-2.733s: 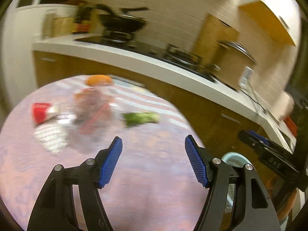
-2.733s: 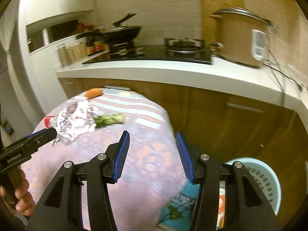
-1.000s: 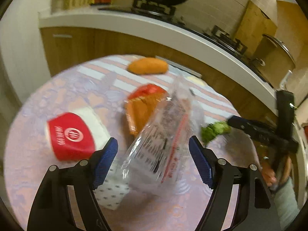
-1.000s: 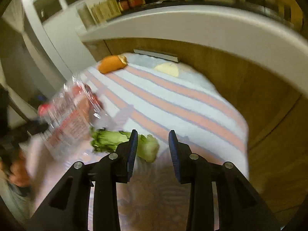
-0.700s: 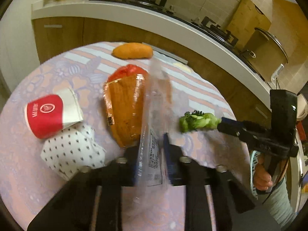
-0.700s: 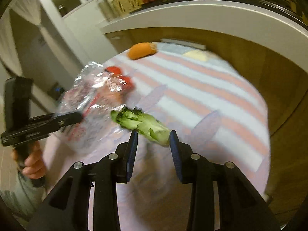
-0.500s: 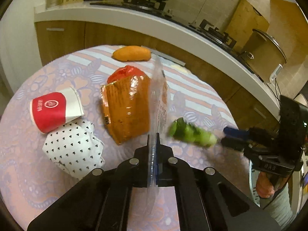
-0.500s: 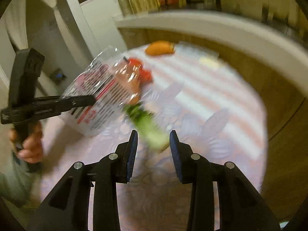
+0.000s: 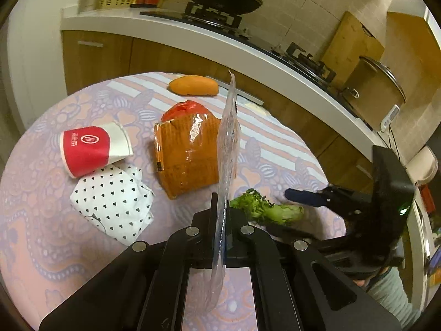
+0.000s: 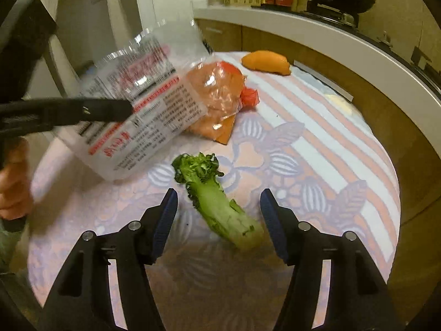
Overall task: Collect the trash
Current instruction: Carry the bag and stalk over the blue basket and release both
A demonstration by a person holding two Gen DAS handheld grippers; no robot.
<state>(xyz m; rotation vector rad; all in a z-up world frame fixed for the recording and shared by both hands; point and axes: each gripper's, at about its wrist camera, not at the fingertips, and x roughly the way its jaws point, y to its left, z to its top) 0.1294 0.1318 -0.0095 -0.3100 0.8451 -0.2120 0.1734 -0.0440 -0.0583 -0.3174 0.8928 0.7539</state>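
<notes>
My left gripper [image 9: 219,207] is shut on a clear plastic wrapper [image 9: 227,154] with red print, held edge-on above the table; the wrapper also shows in the right wrist view [image 10: 143,96]. My right gripper [image 10: 219,207] is open, its fingers on either side of a green vegetable stalk [image 10: 217,204] lying on the table; the stalk also shows in the left wrist view [image 9: 264,208]. An orange snack bag [image 9: 187,154], a red paper cup [image 9: 91,149] and a dotted white paper wrapper [image 9: 113,201] lie on the tablecloth.
An orange bread roll [image 9: 194,88] lies at the table's far edge, also in the right wrist view [image 10: 266,62]. The round table [image 10: 330,143] has a patterned purple cloth. A kitchen counter [image 9: 248,47] with a wok runs close behind.
My left gripper closed on the clear wrapper and lifted it off the orange bag. My right gripper moved in over the vegetable stalk and opened wider around it.
</notes>
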